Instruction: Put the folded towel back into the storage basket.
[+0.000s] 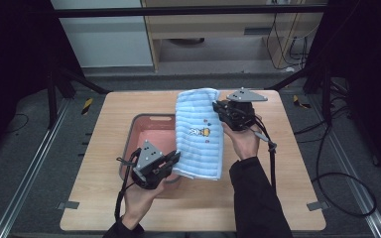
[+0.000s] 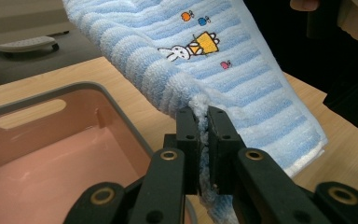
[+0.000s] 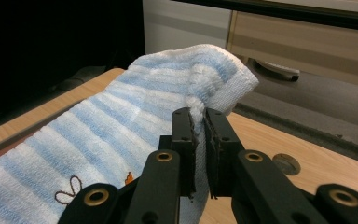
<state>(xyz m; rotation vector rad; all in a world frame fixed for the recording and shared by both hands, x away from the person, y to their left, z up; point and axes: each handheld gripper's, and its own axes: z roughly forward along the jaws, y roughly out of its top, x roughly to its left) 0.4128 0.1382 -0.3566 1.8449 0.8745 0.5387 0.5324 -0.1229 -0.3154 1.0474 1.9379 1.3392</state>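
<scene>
Blue-striped towel (image 1: pixel 198 134) pinched in both clamped tongs, left (image 2: pixel 203 122) and right (image 3: pixel 197 120), above pink basin (image 1: pixel 146 131)

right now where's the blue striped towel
In the high view the blue striped towel hangs mid-table, stretched between the left gripper and right gripper, its left side over the pink bin.

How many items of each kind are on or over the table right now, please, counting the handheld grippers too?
Blue-and-white striped towel: 1
Pink basin with grey rim: 1
Grippers: 2, the left gripper and the right gripper, each shut on a towel edge
Total: 4
</scene>
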